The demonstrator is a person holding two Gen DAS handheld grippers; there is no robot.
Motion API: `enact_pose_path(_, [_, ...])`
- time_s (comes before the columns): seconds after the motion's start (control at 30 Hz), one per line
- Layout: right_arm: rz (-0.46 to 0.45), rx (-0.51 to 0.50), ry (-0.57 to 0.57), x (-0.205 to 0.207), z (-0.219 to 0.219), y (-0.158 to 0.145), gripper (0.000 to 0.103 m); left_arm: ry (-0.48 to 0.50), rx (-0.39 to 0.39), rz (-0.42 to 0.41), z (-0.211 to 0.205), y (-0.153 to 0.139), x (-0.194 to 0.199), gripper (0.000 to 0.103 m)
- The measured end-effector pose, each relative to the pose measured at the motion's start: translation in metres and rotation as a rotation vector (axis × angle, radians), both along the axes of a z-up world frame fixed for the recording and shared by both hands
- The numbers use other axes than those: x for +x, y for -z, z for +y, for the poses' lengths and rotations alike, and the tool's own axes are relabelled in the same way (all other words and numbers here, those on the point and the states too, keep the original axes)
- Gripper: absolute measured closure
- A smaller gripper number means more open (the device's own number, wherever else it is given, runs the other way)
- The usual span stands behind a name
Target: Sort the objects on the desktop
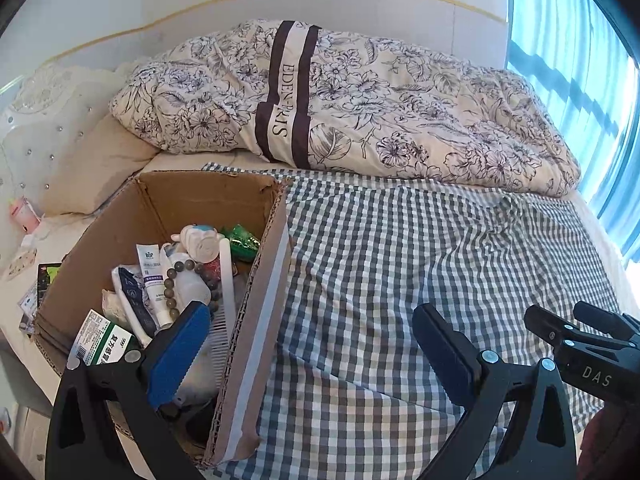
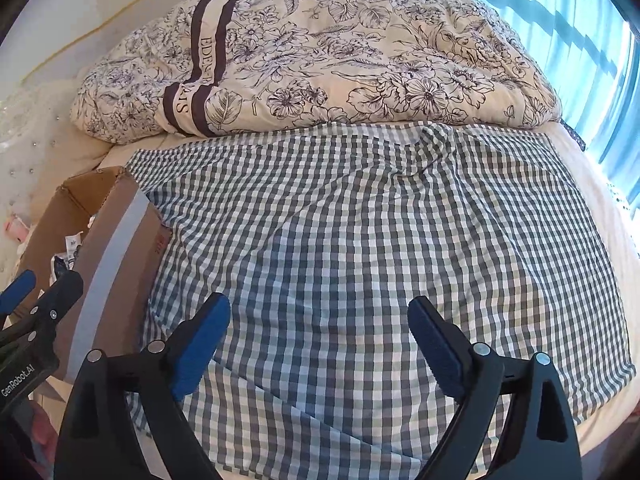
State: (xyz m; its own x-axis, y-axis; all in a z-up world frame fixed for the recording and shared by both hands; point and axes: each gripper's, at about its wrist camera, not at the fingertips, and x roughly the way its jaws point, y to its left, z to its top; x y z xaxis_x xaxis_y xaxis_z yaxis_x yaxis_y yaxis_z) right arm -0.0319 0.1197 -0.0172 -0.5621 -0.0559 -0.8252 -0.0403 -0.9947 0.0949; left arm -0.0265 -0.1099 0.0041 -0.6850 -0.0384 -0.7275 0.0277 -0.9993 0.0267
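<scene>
A brown cardboard box [image 1: 256,304] stands on the left of the bed and holds several small items: a white tube [image 1: 152,284], a string of brown beads [image 1: 176,280], a white comb [image 1: 226,288], a green packet [image 1: 240,240] and a green-and-white carton [image 1: 104,340]. My left gripper [image 1: 312,332] is open, with one finger over the box and the other over the checked cloth [image 1: 420,264]. My right gripper [image 2: 320,328] is open above the bare checked cloth [image 2: 360,220], to the right of the box [image 2: 116,256]. Nothing sits between either pair of fingers.
A rolled floral quilt [image 1: 360,104] lies across the back of the bed. A padded white headboard [image 1: 44,132] and a pillow [image 1: 96,164] are at the left, and a blue curtain [image 1: 576,48] at the right. Small items lie left of the box [image 1: 36,292].
</scene>
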Motion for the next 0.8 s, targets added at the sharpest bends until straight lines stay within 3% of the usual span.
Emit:
enact_pose_path(0.1, [-0.009, 0.002, 0.006, -0.0009, -0.0005, 0.0022, 0.005, -0.009, -0.001, -0.007, -0.0004, 0.0018, -0.001, 0.0])
enact_pose_path(0.37, [-0.016, -0.011, -0.005, -0.0014, -0.0026, 0.003, 0.005, 0.008, 0.011, -0.012, 0.0009, 0.0033, -0.0011, 0.0])
enact_pose_path(0.53, [-0.035, -0.039, -0.019, -0.0022, -0.0026, 0.0059, 0.005, -0.043, 0.019, -0.03, -0.0041, 0.0033, -0.0037, 0.0])
enact_pose_path(0.8, [-0.054, -0.053, -0.02, -0.0035, 0.0001, 0.01, 0.005, -0.036, 0.015, 0.014, -0.0026, -0.0047, 0.0025, 0.0])
